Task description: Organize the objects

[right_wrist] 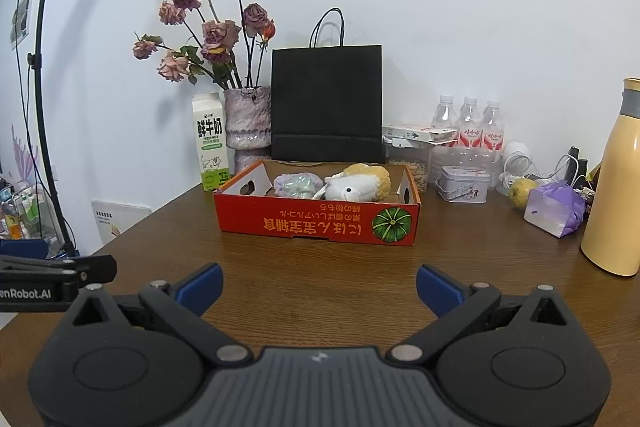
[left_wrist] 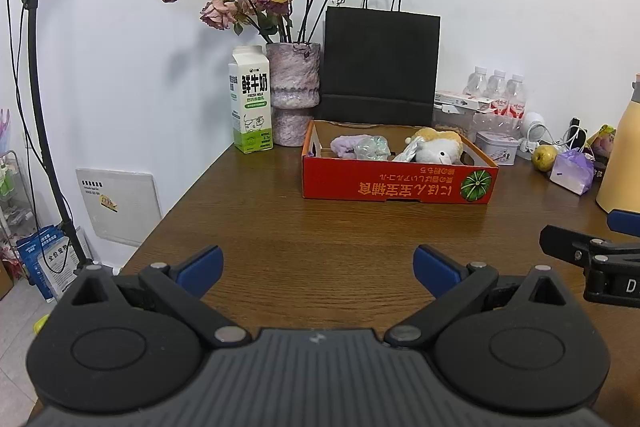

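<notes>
A red cardboard box (left_wrist: 400, 183) (right_wrist: 316, 223) sits on the brown wooden table (left_wrist: 320, 239) (right_wrist: 320, 267) near the back. Inside it lie a white and yellow plush toy (left_wrist: 438, 147) (right_wrist: 356, 185), a purple soft item (left_wrist: 348, 146) (right_wrist: 282, 181) and a shiny crumpled wrapper (left_wrist: 372, 149) (right_wrist: 300, 185). My left gripper (left_wrist: 318, 271) stands open over bare table, well short of the box. My right gripper (right_wrist: 320, 287) is open too, with nothing between its blue pads. The right gripper's fingers (left_wrist: 592, 251) show at the right edge of the left wrist view.
Behind the box stand a milk carton (left_wrist: 251, 99) (right_wrist: 210, 143), a vase of dried roses (left_wrist: 292, 95) (right_wrist: 246, 127) and a black paper bag (left_wrist: 380, 67) (right_wrist: 326, 103). At the right are water bottles (right_wrist: 468, 123), a tin (right_wrist: 464, 183), a pear (right_wrist: 520, 193), a purple pouch (right_wrist: 554, 207) and a yellow flask (right_wrist: 616, 179).
</notes>
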A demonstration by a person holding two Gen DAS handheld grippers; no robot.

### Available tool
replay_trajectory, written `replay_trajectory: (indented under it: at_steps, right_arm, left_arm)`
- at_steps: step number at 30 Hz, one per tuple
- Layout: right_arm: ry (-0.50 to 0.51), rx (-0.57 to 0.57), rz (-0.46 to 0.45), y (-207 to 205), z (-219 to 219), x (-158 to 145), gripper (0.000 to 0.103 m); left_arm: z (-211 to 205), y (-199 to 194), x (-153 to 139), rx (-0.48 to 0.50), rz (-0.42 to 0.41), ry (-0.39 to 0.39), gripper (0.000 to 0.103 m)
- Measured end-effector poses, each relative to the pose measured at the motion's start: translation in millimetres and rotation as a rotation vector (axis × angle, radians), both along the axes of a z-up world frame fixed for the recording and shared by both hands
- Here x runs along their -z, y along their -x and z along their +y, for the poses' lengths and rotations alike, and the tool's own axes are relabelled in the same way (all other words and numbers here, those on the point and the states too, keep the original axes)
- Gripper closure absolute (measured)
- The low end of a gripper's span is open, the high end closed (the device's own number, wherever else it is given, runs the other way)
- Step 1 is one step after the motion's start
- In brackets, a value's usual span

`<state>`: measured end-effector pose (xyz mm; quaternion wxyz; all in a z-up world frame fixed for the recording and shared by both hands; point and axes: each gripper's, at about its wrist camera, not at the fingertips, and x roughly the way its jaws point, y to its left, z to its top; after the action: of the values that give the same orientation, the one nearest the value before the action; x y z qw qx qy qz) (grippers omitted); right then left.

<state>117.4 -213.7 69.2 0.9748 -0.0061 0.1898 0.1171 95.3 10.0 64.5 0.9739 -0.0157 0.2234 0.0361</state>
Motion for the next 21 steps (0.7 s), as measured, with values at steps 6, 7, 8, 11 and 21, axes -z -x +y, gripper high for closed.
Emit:
replay_trajectory:
  at_steps: [6,7,8,11,21]
  right_arm:
    - [0.000,0.000,0.000,0.1,-0.3,0.0,0.000]
    - [0.000,0.000,0.000,0.1,-0.4,0.0,0.000]
    - [0.000,-0.001,0.000,0.1,-0.5,0.0,0.000]
    - [0.000,-0.001,-0.001,0.0,-0.4,0.0,0.000]
    - [0.001,-0.001,-0.001,0.9,-0.9,0.0,0.000]
  left_arm:
    - [-1.6,1.7,0.5,0.003,0.001,-0.001,0.000]
    - [-1.7,2.0,0.5,0.003,0.001,-0.001,0.000]
    - [-1.9,2.0,0.6,0.002,0.002,-0.001,0.000]
    - [-1.8,2.3,0.5,0.003,0.000,0.000,0.000]
    - [-2.4,2.7,-0.8,0.002,0.002,-0.007,0.000]
